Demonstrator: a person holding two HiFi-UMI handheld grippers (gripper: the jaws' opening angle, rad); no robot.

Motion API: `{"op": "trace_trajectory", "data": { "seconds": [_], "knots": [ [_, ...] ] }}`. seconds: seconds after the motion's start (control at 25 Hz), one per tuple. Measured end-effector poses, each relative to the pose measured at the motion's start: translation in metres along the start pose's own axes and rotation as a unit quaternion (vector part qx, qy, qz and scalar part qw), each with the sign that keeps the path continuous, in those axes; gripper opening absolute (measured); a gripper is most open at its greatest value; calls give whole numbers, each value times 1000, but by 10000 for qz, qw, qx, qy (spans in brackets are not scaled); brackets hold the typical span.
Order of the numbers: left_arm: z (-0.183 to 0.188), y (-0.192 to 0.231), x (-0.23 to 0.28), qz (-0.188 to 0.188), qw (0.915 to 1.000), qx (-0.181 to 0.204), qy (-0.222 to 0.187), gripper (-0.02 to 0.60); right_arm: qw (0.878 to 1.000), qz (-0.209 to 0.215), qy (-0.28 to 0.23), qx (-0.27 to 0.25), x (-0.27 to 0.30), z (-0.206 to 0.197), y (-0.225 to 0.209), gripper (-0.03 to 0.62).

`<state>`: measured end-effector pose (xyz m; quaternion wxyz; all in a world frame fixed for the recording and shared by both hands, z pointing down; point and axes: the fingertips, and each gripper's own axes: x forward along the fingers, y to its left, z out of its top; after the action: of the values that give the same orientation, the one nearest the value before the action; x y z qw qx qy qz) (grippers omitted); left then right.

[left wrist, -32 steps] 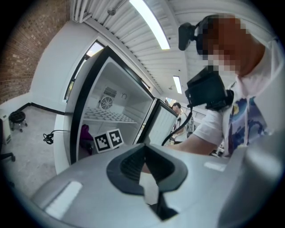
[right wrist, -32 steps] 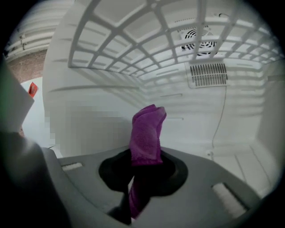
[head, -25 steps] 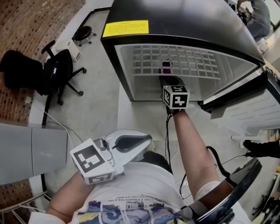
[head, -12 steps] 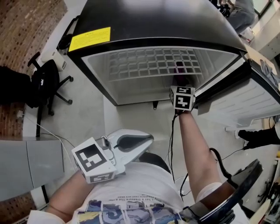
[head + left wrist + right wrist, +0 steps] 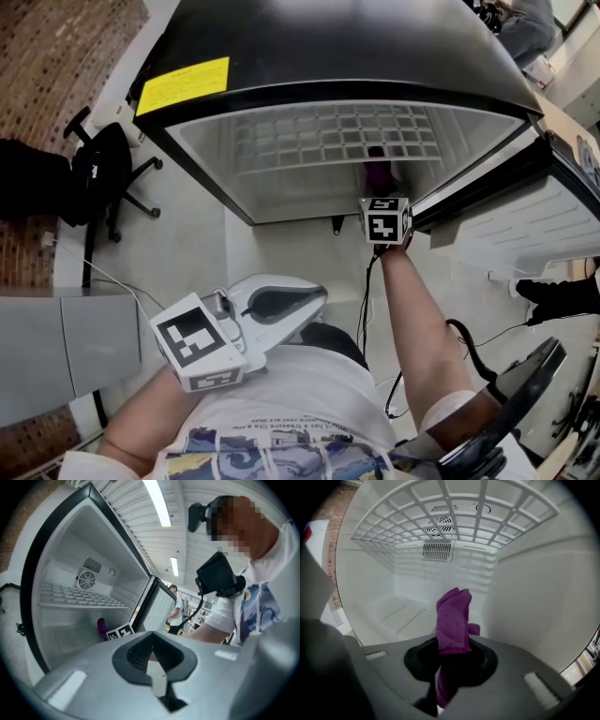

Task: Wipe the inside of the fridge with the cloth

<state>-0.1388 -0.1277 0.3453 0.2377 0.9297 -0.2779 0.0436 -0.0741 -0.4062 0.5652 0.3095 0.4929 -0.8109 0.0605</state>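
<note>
From the head view, the right hand-held gripper reaches into the open fridge, while the left hand-held gripper hangs well outside it. The left gripper view shows its jaws pressed together. In the right gripper view, the jaws pinch the purple cloth inside the fridge, below its wire shelf.

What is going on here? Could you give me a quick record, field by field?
Fridge: black outside, white inside, door open
Right gripper: reaching inside the fridge below the wire shelf, shut on the purple cloth
Purple cloth: sticks up out of the jaws; whether it touches a wall cannot be told
Left gripper: outside the fridge, near the person's shirt, jaws together, nothing between them
</note>
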Motion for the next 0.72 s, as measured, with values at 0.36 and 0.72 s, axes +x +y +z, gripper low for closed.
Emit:
{"op": "trace_trajectory", "data": {
  "seconds": [0.36, 0.72],
  "knots": [
    [0, 3, -8, 156, 9998, -38, -68, 8, 9997, 241, -55, -62, 0, 2, 36, 54],
    [-2, 3, -23, 355, 9992, -65, -162, 8, 9987, 481, -93, -118, -2, 7, 82, 54]
  ]
}}
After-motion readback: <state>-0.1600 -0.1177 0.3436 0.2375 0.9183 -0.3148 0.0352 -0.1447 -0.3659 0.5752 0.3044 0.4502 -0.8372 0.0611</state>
